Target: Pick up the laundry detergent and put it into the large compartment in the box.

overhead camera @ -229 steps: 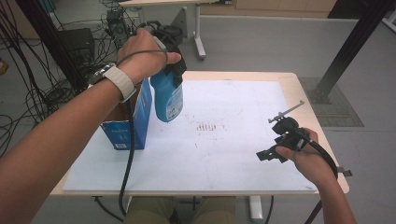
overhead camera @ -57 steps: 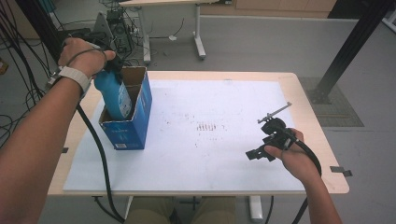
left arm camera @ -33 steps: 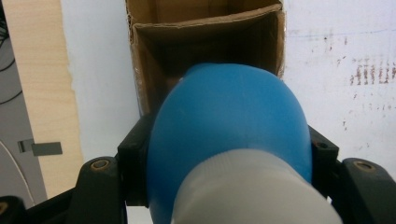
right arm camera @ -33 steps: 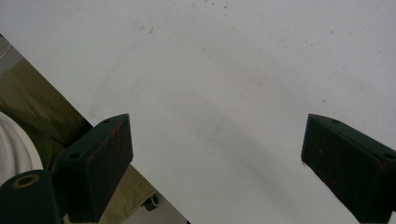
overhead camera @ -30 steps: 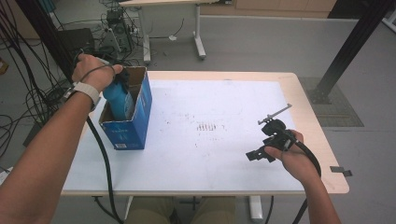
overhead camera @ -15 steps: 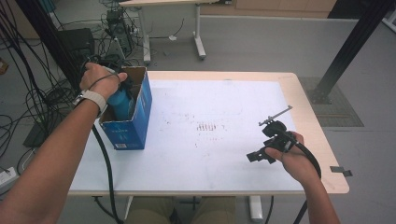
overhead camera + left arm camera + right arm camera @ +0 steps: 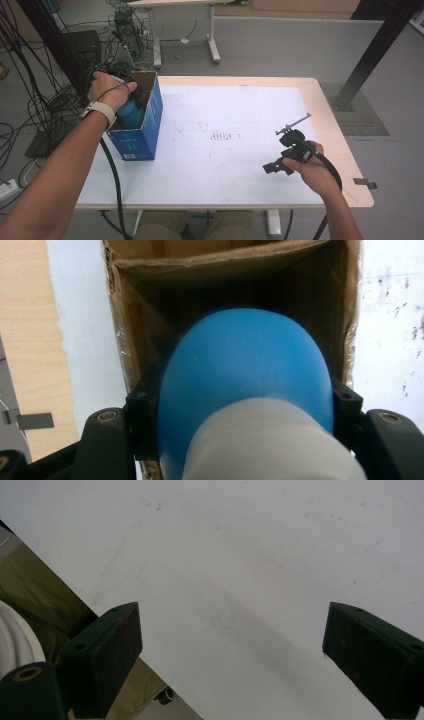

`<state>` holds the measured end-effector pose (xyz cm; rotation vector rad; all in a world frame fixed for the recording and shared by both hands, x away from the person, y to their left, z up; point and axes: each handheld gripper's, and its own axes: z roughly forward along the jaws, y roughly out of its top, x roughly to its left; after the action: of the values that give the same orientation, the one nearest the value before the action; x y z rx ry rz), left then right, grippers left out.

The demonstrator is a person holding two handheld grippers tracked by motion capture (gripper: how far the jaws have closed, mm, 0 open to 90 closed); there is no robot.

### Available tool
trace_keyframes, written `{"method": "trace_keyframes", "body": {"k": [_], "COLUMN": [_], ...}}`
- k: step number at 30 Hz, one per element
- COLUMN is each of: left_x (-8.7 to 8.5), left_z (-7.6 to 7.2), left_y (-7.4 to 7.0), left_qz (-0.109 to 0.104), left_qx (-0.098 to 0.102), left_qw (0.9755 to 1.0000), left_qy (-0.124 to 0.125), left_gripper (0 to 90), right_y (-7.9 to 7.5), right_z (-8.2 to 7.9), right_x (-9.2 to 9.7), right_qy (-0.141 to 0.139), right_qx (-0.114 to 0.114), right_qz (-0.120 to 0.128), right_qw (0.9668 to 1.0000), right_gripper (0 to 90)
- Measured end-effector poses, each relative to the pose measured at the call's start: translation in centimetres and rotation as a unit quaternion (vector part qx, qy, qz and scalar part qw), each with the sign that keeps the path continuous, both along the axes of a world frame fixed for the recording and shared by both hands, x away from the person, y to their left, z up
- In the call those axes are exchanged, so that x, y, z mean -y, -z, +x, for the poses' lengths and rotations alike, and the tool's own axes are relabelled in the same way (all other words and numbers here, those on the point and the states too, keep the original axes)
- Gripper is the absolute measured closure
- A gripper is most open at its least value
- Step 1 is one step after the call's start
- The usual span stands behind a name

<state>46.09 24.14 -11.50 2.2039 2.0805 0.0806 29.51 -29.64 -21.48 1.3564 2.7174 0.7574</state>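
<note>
Left tongs (image 7: 240, 405) grip blue bottle (image 7: 245, 375); bottle's base hidden inside box (image 7: 135, 325).

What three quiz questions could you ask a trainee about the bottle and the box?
1. True or false: the left tongs are shut on the blue bottle.
2. Where is the bottle? A) lying on the white mat B) partly inside the open cardboard box C) on the floor
3. Fill in: the right tongs hang over the white mat with jaws ____.

Key: 1 true. 2 B. 3 open, with nothing between them.
</note>
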Motion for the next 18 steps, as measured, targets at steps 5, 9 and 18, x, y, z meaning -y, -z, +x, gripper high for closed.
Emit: {"method": "trace_keyframes", "body": {"k": [5, 9, 18], "left_x": [0.1, 0.3, 0.3], "left_z": [0.1, 0.2, 0.4], "left_y": [0.5, 1.1, 2.4], "left_qz": [0.002, 0.0, 0.003], "left_qx": [-0.001, -0.004, -0.012], "left_qw": [1.0, 1.0, 0.9999], "left_qy": [0.001, -0.001, 0.004], "left_gripper": [37.0, 37.0, 37.0], "right_y": [0.0, 0.1, 0.2], "right_z": [0.1, 0.1, 0.1], "right_x": [0.0, 0.0, 0.2], "right_qy": [0.0, 0.0, 0.001], "right_qx": [0.0, -0.001, -0.004], "right_qz": [-0.001, -0.001, -0.001], "right_qw": [1.0, 1.0, 1.0], "right_gripper": [8.8, 8.9, 8.9]}}
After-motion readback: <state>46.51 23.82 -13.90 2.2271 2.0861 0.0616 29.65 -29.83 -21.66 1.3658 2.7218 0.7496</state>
